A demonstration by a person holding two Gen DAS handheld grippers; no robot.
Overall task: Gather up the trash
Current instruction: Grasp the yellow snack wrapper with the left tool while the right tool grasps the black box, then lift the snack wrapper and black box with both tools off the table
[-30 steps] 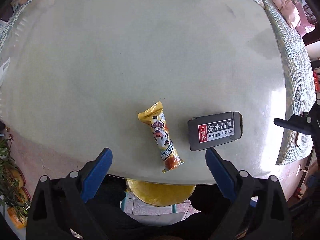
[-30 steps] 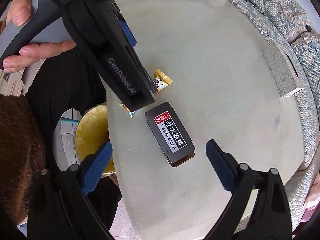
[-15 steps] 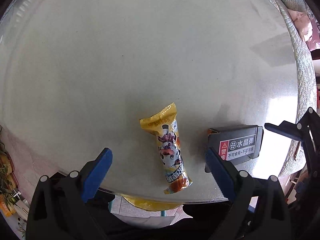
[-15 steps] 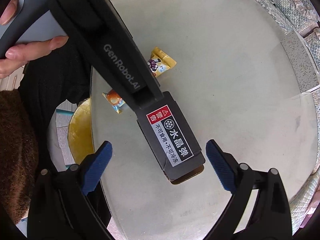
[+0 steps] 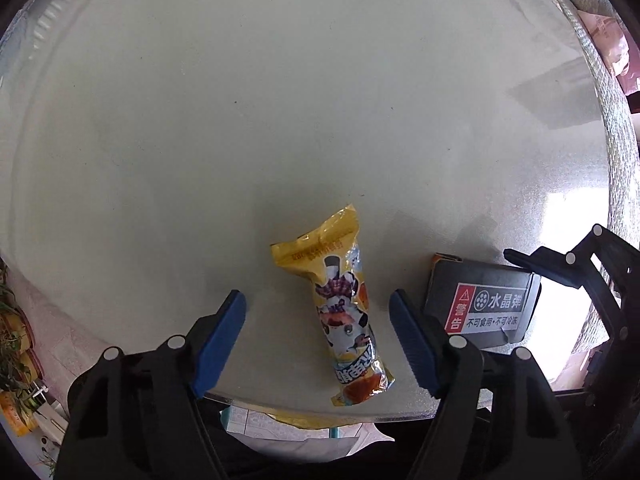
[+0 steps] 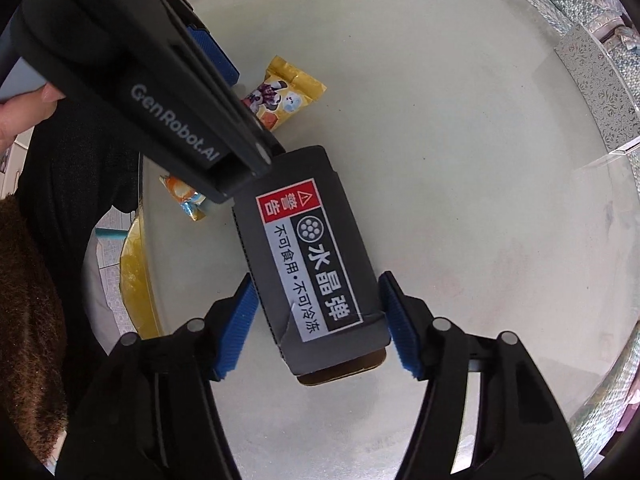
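On the glass table (image 5: 280, 120), the left gripper (image 5: 318, 336) hangs wide open around the yellow snack wrapper (image 5: 340, 312). The right gripper (image 6: 318, 324) straddles the black box (image 6: 316, 264), pads just beside its sides, grip uncertain.

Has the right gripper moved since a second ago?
Yes. The right gripper has advanced along the table; its open jaws now straddle the black box.

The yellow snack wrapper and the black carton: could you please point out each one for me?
yellow snack wrapper (image 5: 340, 304): left wrist view, on its printed middle.
black carton (image 6: 316, 256): right wrist view, on its label, between the right gripper's fingers.
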